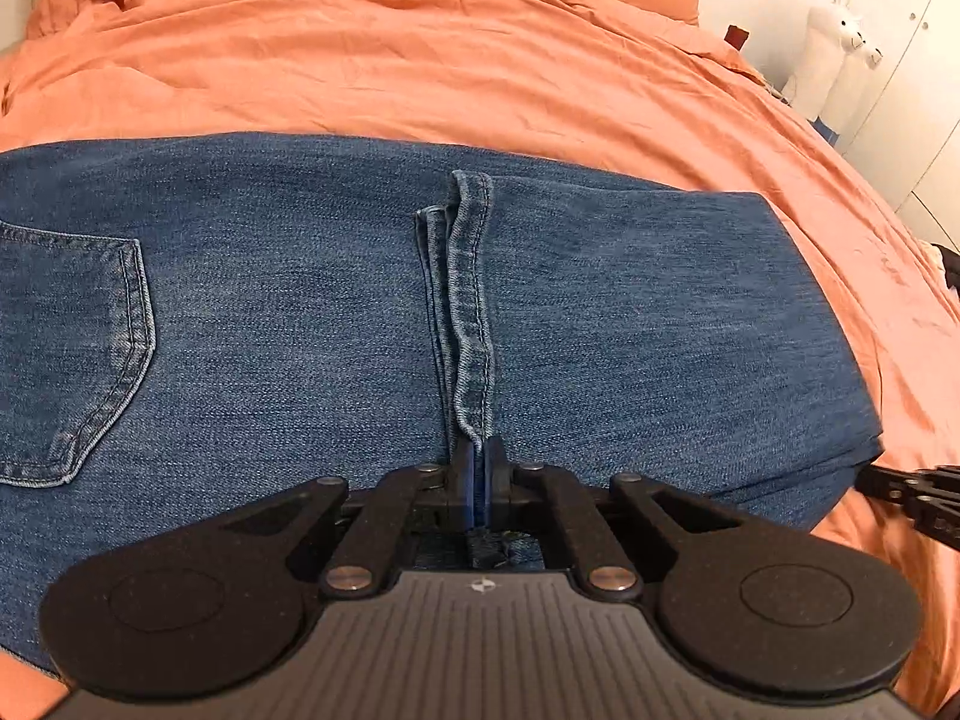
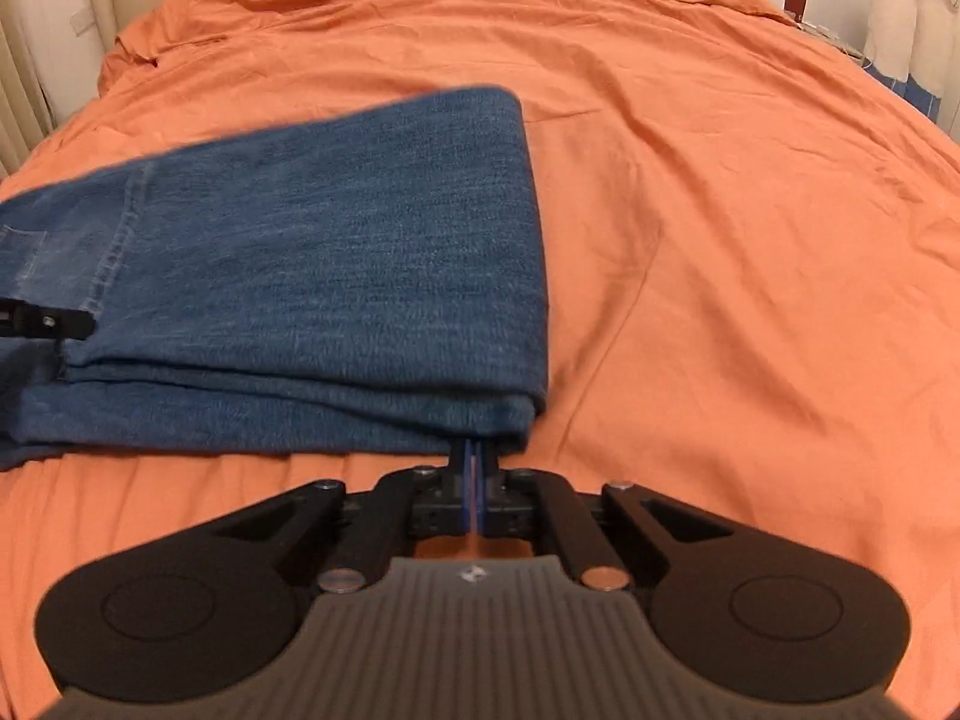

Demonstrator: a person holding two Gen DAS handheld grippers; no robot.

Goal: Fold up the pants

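Your left gripper [image 1: 478, 450] is pinching the hems [image 1: 465, 300] of the jeans [image 1: 300, 312]; your right gripper [image 2: 474, 456] is clamping their folded corner. Beyond, the orange duvet [image 2: 690, 180] is lying clear; white plush toys [image 1: 834, 54] are standing bedside.

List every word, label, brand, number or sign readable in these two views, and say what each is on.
No readable text in either view.
Small white emblem on the left tool's body: a symbol, no letters.
The same emblem on the right tool: blurred.
Jeans, orange bedding: no visible label.
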